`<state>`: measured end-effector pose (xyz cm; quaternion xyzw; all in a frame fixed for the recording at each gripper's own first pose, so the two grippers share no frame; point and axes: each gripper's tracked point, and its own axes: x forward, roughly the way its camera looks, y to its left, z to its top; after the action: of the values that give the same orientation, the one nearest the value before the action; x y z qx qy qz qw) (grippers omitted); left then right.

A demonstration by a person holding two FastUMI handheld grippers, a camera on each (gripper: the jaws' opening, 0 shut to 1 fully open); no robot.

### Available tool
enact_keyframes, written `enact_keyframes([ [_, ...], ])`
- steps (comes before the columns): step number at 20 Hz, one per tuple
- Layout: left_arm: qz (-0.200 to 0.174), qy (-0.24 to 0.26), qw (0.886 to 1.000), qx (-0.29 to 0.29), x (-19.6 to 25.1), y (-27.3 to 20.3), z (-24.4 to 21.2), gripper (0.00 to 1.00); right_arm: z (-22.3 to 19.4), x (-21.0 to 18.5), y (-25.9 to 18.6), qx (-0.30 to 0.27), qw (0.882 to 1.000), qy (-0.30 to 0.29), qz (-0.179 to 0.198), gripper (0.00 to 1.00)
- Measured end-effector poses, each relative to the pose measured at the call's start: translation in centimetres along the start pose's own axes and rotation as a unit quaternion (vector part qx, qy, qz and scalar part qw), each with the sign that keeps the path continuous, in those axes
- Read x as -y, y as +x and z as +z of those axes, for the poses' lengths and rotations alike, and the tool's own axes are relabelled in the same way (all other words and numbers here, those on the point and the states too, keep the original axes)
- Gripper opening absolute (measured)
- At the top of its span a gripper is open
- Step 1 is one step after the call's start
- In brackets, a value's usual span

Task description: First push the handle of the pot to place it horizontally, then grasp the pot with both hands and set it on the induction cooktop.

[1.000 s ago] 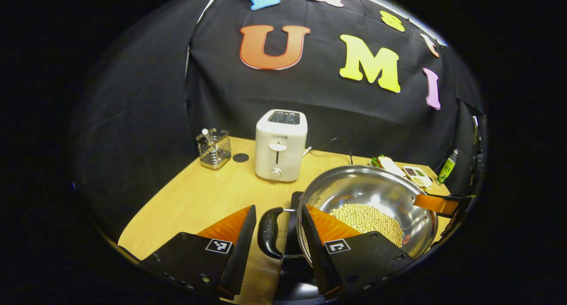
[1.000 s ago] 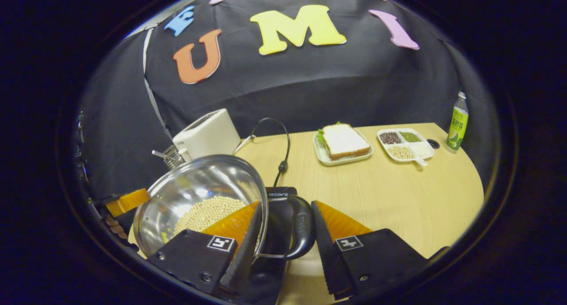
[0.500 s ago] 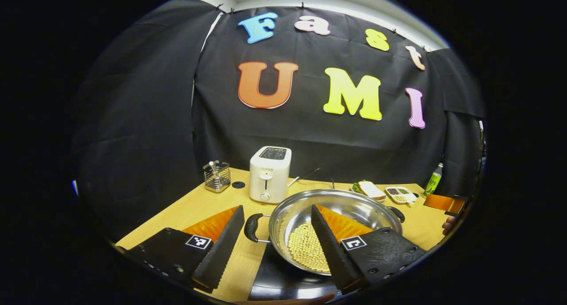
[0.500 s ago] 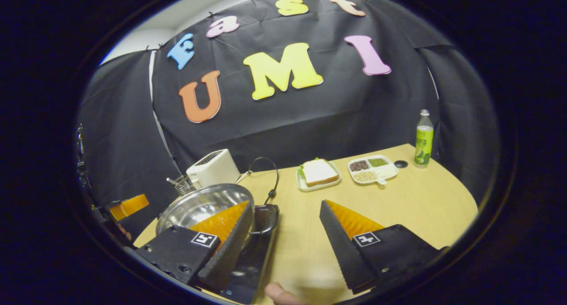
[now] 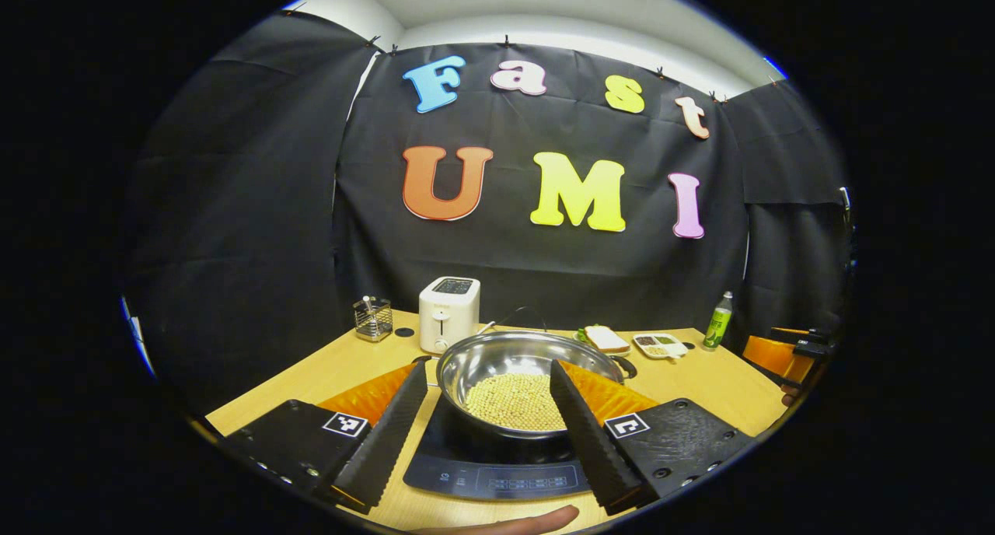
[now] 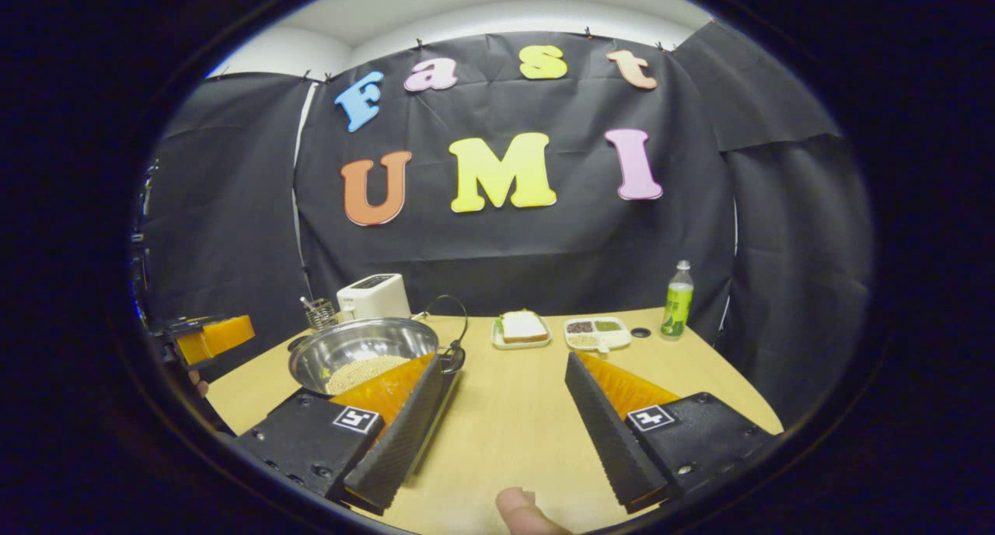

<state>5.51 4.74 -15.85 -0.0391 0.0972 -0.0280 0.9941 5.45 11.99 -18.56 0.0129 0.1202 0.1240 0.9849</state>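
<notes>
I'm looking at a staged kitchen booth: black cloth walls behind a wooden table point(image 6: 723, 379) set with a toaster point(image 5: 448, 312), an induction cooktop point(image 5: 497, 461), a sandwich plate point(image 6: 521, 329) and a drink bottle point(image 6: 677, 310).

Both views are evenly lit from above, with a pale strip of ceiling bright at the top. The wooden table point(image 6: 699, 372) reads warm and clear, while the dark cloth wall swallows light. The steel pot point(image 5: 513, 360) shows soft glare along its far inner wall, and the black cooktop point(image 5: 466, 461) carries a faint sheen. Straight lines bow strongly toward the edges. Focus is sharp, without motion blur.
</notes>
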Motion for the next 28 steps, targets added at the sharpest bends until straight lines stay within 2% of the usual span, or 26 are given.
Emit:
enact_keyframes([
  [1,0.001,0.004,1.0,0.002,0.4,-0.6,0.4,0.95,0.5,0.5,-1.1,0.009,1.0,0.003,-0.005,0.96],
  [3,-0.001,0.014,1.0,0.009,1.2,-1.9,1.3,0.95,1.3,1.5,-3.2,0.018,1.0,0.013,-0.013,1.0],
  [4,-0.003,0.016,1.0,0.013,1.6,-2.6,1.9,0.95,1.8,2.1,-4.2,0.021,0.999,0.017,-0.017,0.96],
  [5,-0.004,0.017,1.0,0.016,2.1,-3.2,2.4,0.95,2.5,2.8,-5.1,0.026,0.999,0.019,-0.022,1.0],
  [6,-0.005,0.016,1.0,0.017,2.7,-4.1,2.8,0.94,3.3,3.6,-6.2,0.034,0.999,0.02,-0.031,0.96],
  [14,-0.019,0.03,0.997,0.075,7.1,-9.6,8.8,0.95,7.5,9.0,-13.7,0.071,0.995,0.017,-0.073,0.96],
  [15,-0.015,0.034,0.996,0.08,7.4,-10.2,9.2,0.94,8.0,9.3,-14.4,0.08,0.994,0.019,-0.074,1.0],
  [16,-0.007,0.036,0.996,0.083,7.4,-11.0,9.5,0.94,8.7,9.7,-15.3,0.094,0.993,0.021,-0.074,0.96],
  [17,0.003,0.038,0.996,0.086,7.4,-11.7,9.9,0.94,9.4,10.1,-16.0,0.11,0.991,0.021,-0.077,1.0],
  [18,0.012,0.04,0.995,0.089,7.4,-12.4,10.1,0.94,9.9,10.3,-16.8,0.123,0.989,0.023,-0.081,1.0],
  [20,0.019,0.041,0.995,0.094,8.0,-13.9,10.1,0.94,10.0,10.1,-18.3,0.134,0.988,0.024,-0.078,0.95],
  [22,0.01,0.047,0.993,0.105,8.9,-15.1,10.0,0.94,10.1,8.9,-19.6,0.142,0.988,0.021,-0.059,0.96],
  [23,0.006,0.048,0.992,0.112,9.1,-15.5,10.2,0.94,10.3,8.5,-20.0,0.147,0.988,0.019,-0.051,1.0],
  [24,0.003,0.048,0.992,0.115,9.2,-16.0,10.2,0.94,10.3,8.1,-20.3,0.151,0.987,0.015,-0.043,0.96],
  [25,-0.002,0.047,0.992,0.114,9.4,-16.5,9.9,0.94,10.2,8.0,-20.6,0.155,0.987,0.009,-0.04,0.96],
  [26,-0.008,0.048,0.992,0.115,9.6,-16.9,9.8,0.94,10.2,7.9,-20.6,0.157,0.987,0.003,-0.04,1.0],
  [27,-0.011,0.048,0.992,0.119,9.6,-17.2,10.0,0.94,10.1,7.9,-20.7,0.159,0.986,-0.003,-0.041,1.0],
  [28,-0.011,0.048,0.991,0.122,9.6,-17.6,10.2,0.94,10.0,7.8,-20.6,0.16,0.986,-0.009,-0.043,0.96],
])
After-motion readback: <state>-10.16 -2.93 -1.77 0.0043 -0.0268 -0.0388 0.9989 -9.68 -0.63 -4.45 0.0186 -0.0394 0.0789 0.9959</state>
